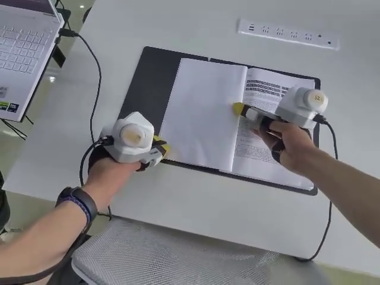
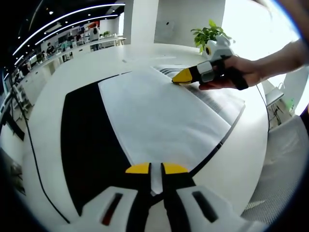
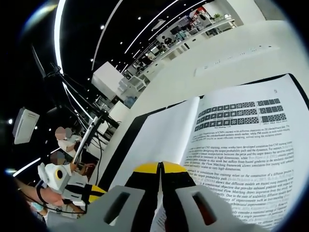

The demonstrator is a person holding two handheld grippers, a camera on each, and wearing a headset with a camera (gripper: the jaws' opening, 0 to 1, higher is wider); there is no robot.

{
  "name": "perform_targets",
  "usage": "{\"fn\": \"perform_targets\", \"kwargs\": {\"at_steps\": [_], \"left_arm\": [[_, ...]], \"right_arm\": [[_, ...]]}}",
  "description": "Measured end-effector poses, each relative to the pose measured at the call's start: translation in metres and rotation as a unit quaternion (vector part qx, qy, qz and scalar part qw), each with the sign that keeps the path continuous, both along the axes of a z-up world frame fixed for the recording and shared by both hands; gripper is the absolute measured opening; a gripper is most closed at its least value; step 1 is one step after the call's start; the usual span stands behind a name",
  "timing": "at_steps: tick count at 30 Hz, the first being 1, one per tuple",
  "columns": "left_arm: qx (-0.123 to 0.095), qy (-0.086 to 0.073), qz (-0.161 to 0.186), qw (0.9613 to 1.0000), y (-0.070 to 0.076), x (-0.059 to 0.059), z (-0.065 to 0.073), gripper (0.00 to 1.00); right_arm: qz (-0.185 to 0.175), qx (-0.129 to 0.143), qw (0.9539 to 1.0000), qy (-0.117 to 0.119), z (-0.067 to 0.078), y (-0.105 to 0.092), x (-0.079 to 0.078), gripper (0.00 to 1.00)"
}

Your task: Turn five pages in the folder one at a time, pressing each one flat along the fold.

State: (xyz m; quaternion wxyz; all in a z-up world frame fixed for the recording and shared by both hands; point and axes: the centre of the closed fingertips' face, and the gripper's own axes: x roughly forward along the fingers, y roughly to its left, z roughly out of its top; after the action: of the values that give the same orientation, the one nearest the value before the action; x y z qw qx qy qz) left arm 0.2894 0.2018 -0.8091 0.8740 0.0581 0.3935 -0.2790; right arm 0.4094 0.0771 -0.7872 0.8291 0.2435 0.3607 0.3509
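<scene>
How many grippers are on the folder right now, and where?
2. The left gripper sits at the blank page's lower-left corner; the right gripper has its tip at the fold beside the printed page. None looks hidden.

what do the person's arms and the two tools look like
Both tools have rounded white bodies and black jaws with yellow tips. The left tool trails a black cable, and the right tool trails a second black cable. A dark wristband sits on the left wrist, a black strap crosses the right hand, and the forearms are unsleeved.
</scene>
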Motion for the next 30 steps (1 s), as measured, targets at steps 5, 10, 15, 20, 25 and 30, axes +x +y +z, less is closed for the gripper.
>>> {"fn": "perform_targets", "kwargs": {"at_steps": [5, 10, 15, 20, 25, 30], "left_arm": [[0.000, 0.002, -0.002, 1.0000, 0.001, 0.001, -0.001, 0.05], [0.002, 0.002, -0.003, 1.0000, 0.001, 0.001, -0.001, 0.04], [-0.006, 0.007, 0.002, 1.0000, -0.001, 0.000, -0.001, 0.08], [-0.001, 0.002, 0.004, 1.0000, 0.000, -0.001, 0.000, 0.06], [-0.001, 0.003, -0.001, 1.0000, 0.000, -0.001, 0.001, 0.06], [-0.006, 0.004, 0.006, 1.0000, 0.001, -0.001, 0.002, 0.06]], "right_arm": [[-0.004, 0.006, 1.0000, -0.002, 0.001, -0.001, 0.005, 0.00], [-0.015, 0.008, 0.9998, -0.007, 0.000, -0.002, 0.020, 0.00], [-0.029, 0.013, 0.9994, -0.012, -0.001, -0.002, 0.043, 0.00], [-0.049, 0.016, 0.9986, -0.012, 0.001, -0.003, 0.062, 0.00], [-0.081, 0.034, 0.9961, -0.008, -0.004, -0.008, 0.084, 0.00], [-0.107, 0.048, 0.9930, -0.008, -0.006, -0.008, 0.104, 0.00]]}}
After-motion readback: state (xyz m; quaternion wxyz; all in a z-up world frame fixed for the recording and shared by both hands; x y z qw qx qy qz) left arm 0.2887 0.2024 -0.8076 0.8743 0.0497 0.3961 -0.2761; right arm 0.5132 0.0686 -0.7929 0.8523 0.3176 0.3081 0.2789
